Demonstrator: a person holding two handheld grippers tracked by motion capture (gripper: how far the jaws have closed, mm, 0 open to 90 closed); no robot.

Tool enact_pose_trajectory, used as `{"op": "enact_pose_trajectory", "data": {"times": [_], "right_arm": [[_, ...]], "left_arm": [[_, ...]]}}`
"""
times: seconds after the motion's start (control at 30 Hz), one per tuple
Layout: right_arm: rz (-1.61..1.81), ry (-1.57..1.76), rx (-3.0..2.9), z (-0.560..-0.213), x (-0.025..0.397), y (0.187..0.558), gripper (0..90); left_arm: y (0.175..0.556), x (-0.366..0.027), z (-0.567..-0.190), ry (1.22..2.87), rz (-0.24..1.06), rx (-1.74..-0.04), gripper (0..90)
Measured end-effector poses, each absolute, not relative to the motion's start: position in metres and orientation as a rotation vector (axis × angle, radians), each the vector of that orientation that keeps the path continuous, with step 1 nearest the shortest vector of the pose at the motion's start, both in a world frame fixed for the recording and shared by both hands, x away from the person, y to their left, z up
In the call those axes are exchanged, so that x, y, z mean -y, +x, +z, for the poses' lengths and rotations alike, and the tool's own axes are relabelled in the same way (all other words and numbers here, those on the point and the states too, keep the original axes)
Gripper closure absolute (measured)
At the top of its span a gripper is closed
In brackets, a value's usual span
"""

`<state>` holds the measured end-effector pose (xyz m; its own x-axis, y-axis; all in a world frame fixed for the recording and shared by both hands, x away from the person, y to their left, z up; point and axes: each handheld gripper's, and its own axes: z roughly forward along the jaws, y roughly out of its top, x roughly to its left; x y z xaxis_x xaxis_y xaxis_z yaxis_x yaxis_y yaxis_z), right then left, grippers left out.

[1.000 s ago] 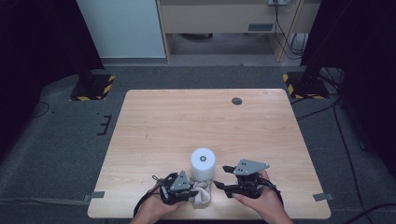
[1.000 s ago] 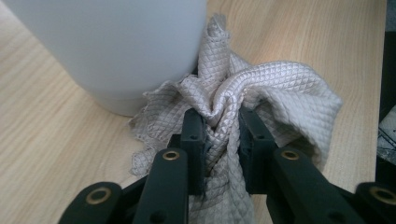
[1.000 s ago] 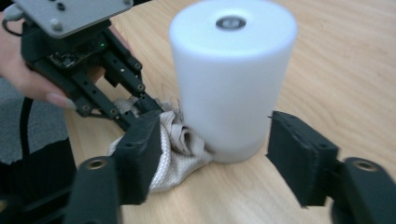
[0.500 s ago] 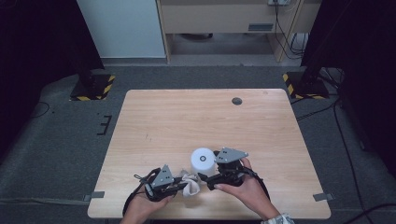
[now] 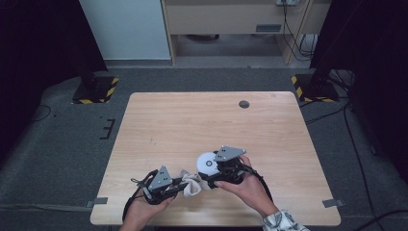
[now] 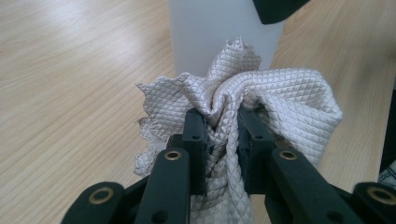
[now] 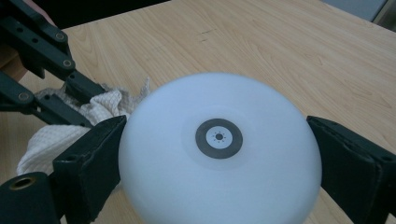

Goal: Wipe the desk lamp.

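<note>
Two grippers: left gripper pinches the cloth; right gripper clamps the white cylinder.

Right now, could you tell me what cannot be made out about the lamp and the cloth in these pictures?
- White lamp: its underside and sides, in the right gripper view, are hidden behind its own domed top and the right gripper.
- Lamp's top: cut off by the upper edge of the left gripper view.
- Cloth: its lower part sits behind the left gripper.
- Dark disc on the table: too small to identify.
</note>
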<state>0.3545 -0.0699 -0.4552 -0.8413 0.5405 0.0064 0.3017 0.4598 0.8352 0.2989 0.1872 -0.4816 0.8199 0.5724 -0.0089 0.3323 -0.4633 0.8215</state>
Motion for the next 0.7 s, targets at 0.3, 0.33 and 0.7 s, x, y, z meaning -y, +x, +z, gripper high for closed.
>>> {"op": "enact_pose_trajectory", "data": {"times": [0.3,0.33,0.7], "right_arm": [[1.315,0.730,-2.460,-0.454,0.088,0.343,9.2],[1.314,0.731,-2.460,-0.454,0.089,0.342,9.3],[1.305,0.750,-2.452,-0.454,0.091,0.343,9.3]], "left_arm": [[0.309,-0.177,-0.467,1.987,0.360,-0.693,74.9],[0.311,-0.172,-0.466,1.999,0.372,-0.695,75.0],[0.326,-0.141,-0.505,2.233,0.312,-0.687,75.1]]}}
